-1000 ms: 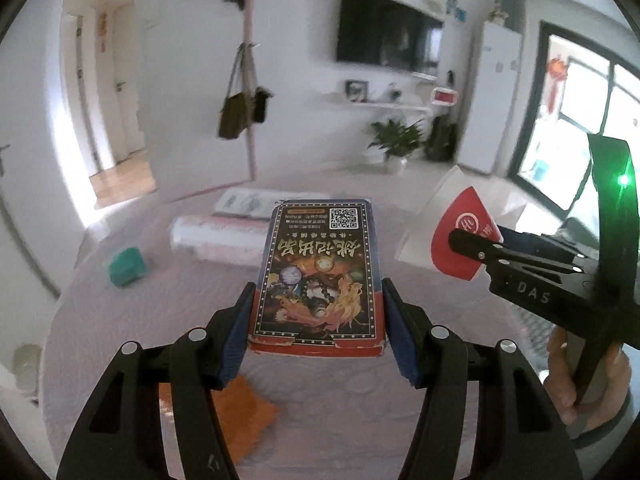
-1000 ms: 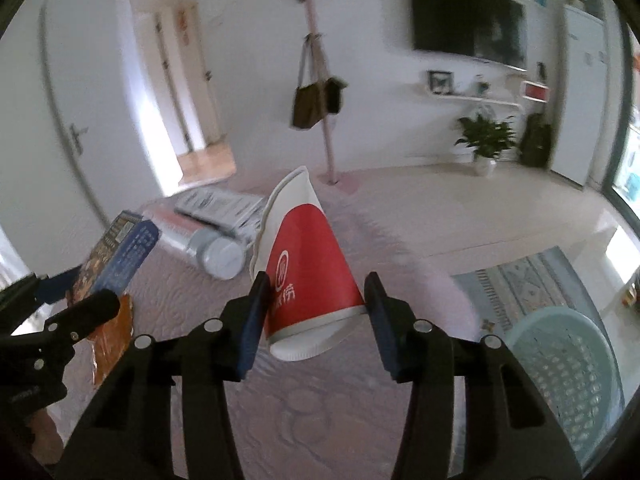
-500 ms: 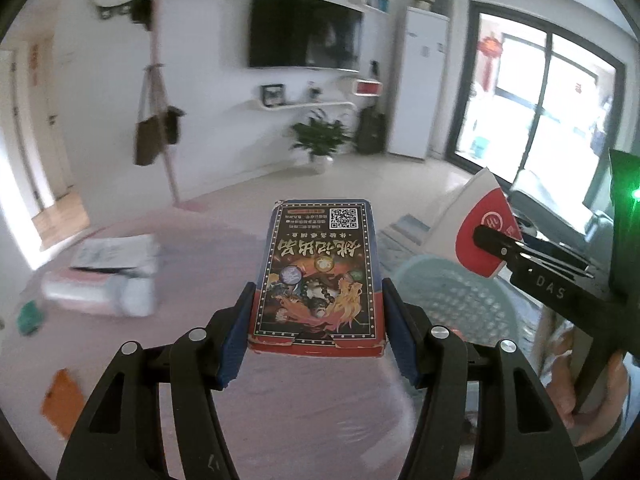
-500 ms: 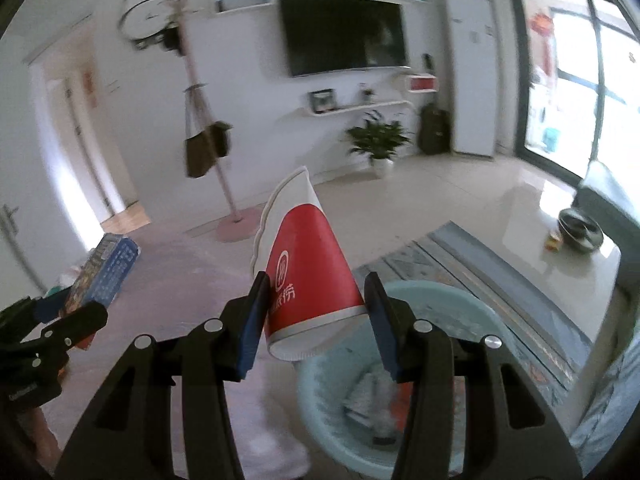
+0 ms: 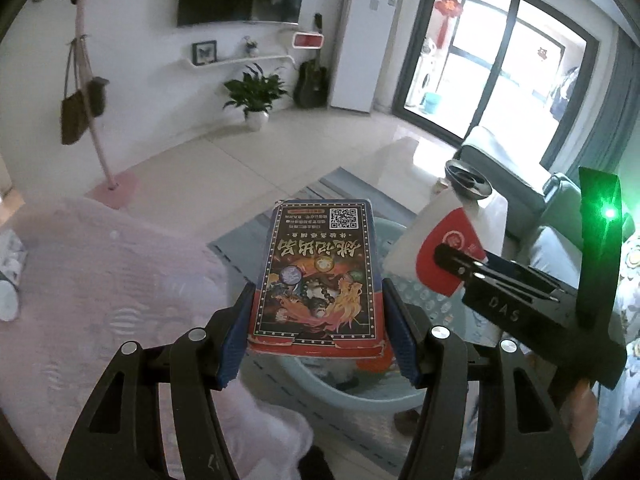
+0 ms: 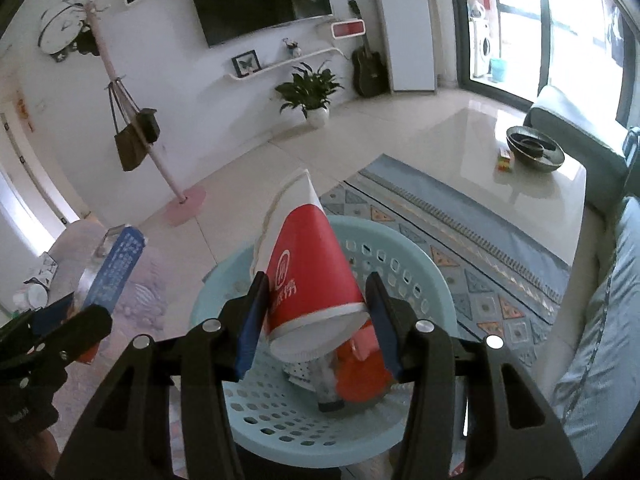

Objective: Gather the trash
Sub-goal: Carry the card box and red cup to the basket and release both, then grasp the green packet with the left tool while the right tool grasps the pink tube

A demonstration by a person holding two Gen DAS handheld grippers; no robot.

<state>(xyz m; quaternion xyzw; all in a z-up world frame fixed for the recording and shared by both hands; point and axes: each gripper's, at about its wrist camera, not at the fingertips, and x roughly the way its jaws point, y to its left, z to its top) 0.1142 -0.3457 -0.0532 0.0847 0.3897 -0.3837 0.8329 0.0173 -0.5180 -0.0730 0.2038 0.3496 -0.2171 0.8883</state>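
My left gripper (image 5: 318, 314) is shut on a flat printed card box (image 5: 320, 272) with a QR code, its blue pads pressing both long edges. My right gripper (image 6: 316, 304) is shut on a crushed red and white paper cup (image 6: 308, 276), held tilted with its base toward the camera. Both hang over a light blue perforated basket (image 6: 404, 248) on the floor, which holds orange wrappers (image 6: 360, 376) and a bottle. In the left wrist view the right gripper (image 5: 448, 258) with the cup (image 5: 444, 240) is at the right. In the right wrist view the box (image 6: 116, 264) shows at the lower left.
A pink patterned cloth surface (image 5: 100, 288) lies to the left of the basket. A blue patterned rug (image 6: 500, 280) runs under the basket, with a glossy low table (image 6: 480, 148) carrying a dark bowl (image 6: 534, 148) beyond it. A grey-blue sofa (image 6: 600, 320) stands at the right.
Both grippers have swung right, from above the pink cloth to above the blue basket, and dipped a little. The box and the cup remain gripped as before.
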